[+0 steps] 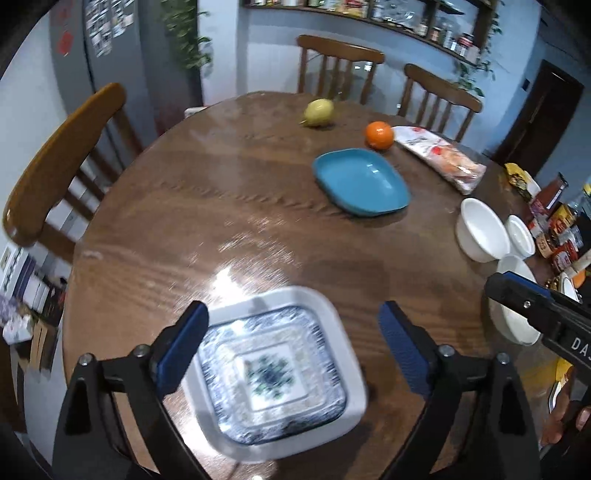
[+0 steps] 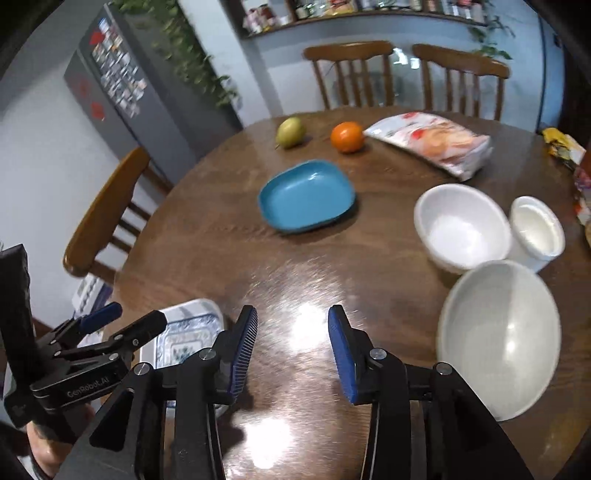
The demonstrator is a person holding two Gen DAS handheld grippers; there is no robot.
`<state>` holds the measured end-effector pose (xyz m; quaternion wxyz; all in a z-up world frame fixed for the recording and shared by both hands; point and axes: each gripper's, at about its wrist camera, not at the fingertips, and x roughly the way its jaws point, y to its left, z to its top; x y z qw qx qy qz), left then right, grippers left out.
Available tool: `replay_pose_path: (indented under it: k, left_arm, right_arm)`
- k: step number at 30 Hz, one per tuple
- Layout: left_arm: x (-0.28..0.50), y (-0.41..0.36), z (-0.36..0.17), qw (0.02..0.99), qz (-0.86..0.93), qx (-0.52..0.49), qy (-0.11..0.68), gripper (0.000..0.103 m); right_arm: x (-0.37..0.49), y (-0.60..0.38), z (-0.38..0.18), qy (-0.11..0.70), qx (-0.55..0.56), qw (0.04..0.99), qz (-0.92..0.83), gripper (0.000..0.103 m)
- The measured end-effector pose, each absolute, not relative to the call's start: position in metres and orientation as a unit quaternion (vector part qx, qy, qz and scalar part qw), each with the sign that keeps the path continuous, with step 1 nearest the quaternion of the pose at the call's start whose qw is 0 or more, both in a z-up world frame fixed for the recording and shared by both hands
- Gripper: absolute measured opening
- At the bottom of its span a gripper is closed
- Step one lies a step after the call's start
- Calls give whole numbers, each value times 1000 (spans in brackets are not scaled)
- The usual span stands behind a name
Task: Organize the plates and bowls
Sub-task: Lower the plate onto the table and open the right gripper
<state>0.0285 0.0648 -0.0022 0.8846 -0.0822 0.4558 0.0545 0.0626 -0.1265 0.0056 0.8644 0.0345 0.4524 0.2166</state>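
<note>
At lower centre of left wrist view, patterned plate (image 1: 273,373) lies between spread left gripper (image 1: 291,350) fingers; right gripper (image 2: 291,350), also spread, empty, hovers over bare table (image 2: 221,240).

Nearest me a square blue-patterned plate (image 1: 273,373) sits stacked in a white square dish (image 1: 341,373). A blue plate (image 2: 307,196) lies mid-worktop; three white bowls (image 2: 463,226) and (image 2: 537,230), (image 2: 498,339) cluster at my right.

A home dining kitchen: wooden chairs (image 2: 351,70) ring a round wooden table (image 2: 229,236), beside a magnet-covered fridge (image 2: 110,70) and jar-filled shelves (image 1: 424,26).
</note>
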Motion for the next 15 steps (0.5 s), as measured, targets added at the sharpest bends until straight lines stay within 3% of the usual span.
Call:
replay_pose_path:
  k: [8,9,11,15]
  left_arm:
    - [49,37,12,893,21,-61,446,102]
    - [51,34,14,894,18,-60,444,102]
    - [55,30,17,894,12,-58,443,102]
    - [66,26,22,895,6,-58,443,102]
  right_arm:
    - [66,-157,29,432,50,879,194,43]
    - [66,-160,31,430,50,881,192,45]
    - [67,-161,35,427,51,883,189,60]
    - [72,-162,39,423,49,886,182,65]
